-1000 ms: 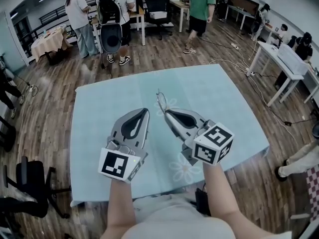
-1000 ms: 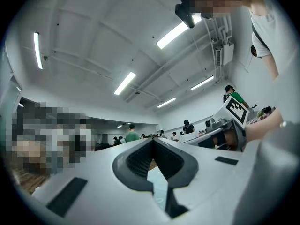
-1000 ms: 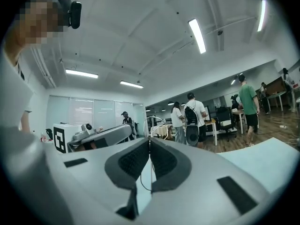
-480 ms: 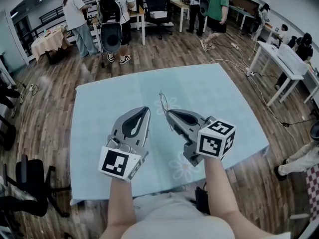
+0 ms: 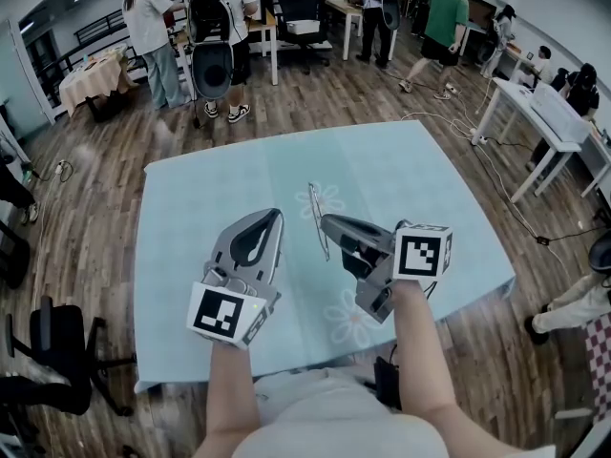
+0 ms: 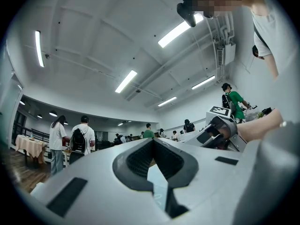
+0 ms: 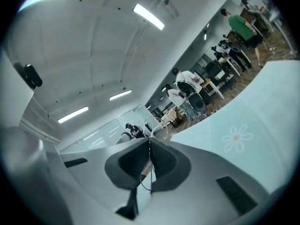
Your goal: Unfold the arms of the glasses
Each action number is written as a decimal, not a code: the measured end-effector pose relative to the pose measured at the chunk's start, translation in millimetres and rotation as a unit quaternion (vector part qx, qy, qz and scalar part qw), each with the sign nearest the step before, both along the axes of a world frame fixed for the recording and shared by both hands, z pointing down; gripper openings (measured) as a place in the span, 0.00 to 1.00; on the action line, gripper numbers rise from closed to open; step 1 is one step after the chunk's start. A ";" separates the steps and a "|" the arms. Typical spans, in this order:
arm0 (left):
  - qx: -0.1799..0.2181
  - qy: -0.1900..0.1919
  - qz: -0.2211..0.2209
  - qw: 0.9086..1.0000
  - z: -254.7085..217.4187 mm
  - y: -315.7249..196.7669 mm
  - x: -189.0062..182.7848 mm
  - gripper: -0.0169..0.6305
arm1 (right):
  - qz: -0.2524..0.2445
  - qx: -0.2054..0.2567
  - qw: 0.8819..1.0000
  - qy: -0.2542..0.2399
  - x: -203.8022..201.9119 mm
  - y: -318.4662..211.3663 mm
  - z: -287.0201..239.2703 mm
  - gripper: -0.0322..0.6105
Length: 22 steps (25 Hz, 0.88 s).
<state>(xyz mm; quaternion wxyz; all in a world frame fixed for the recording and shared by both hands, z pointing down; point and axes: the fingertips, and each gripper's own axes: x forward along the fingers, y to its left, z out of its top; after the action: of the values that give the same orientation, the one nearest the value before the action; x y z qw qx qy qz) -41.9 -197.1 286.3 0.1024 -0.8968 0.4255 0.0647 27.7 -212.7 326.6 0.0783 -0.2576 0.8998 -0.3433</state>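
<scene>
Left gripper (image 5: 273, 216): jaws pressed together, nothing between them, above the cloth (image 5: 410, 184).
Right gripper (image 5: 326, 223): jaws pinching the glasses (image 5: 314, 208) by their thin wire frame.
Glasses: held in the air over the cloth, just beside the left gripper's tip.

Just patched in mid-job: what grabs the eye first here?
The right gripper, above the middle of the pale blue table, is shut on thin wire-framed glasses. Beside it the left gripper hangs shut and empty. People crowd the room beyond the table.
</scene>
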 end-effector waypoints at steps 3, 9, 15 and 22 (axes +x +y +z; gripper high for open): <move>-0.006 -0.005 0.001 1.000 5.2 -0.8 0.4 0.04 | -0.008 -0.024 0.999 -0.034 1.8 0.2 0.1 0.07; -0.015 -0.019 0.007 1.000 13.7 -2.8 5.7 0.04 | -0.030 -0.098 0.991 -0.091 9.6 -0.6 8.9 0.07; -0.023 -0.015 0.010 1.000 27.2 -3.8 6.5 0.04 | -0.038 -0.163 0.974 -0.152 15.6 0.9 19.2 0.07; -0.022 -0.026 0.012 0.999 42.9 -0.1 2.9 0.04 | -0.075 -0.221 0.946 -0.226 15.0 8.2 30.6 0.07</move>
<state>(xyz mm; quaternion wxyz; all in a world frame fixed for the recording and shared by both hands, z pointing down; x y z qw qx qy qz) -39.0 -197.2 329.2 0.0926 -0.9054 0.4130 0.0334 42.7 -204.5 357.2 0.1951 -0.1161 0.7764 -0.5879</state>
